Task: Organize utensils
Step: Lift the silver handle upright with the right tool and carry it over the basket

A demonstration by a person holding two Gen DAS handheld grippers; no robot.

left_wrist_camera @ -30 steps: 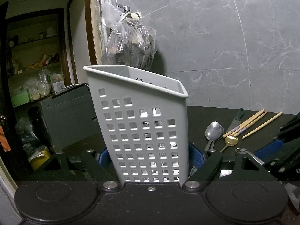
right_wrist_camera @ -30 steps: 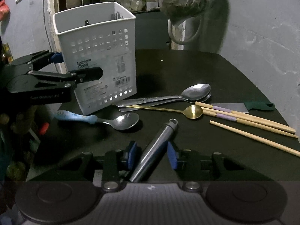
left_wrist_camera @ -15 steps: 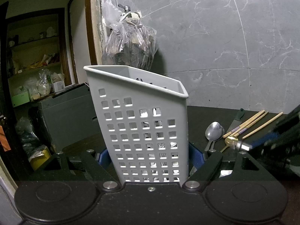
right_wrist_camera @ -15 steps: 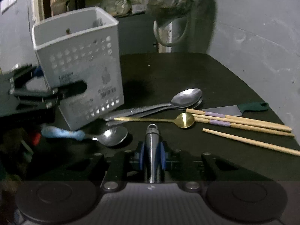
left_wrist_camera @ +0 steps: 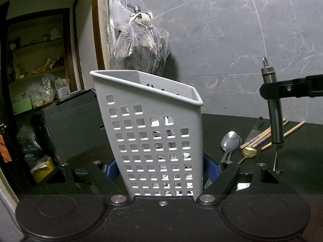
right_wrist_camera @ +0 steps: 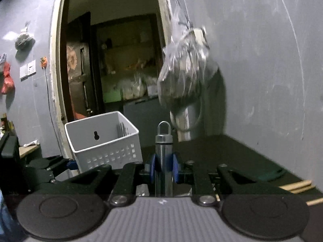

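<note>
Left gripper fingers clamp the white caddy; right gripper fingers, just closed, pinch the metal-handled utensil upright at 3 o'clock of it.

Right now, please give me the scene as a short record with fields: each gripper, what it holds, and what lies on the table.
left gripper: shut on the white basket, which stands tilted
right gripper: shut on the steel-handled tool, held upright above the table
basket contents: some utensils, seen dimly through the holes
on the black table: silver spoons, gold spoon, chopsticks, green-handled knife
behind: plastic bag hanging on the wall
</note>
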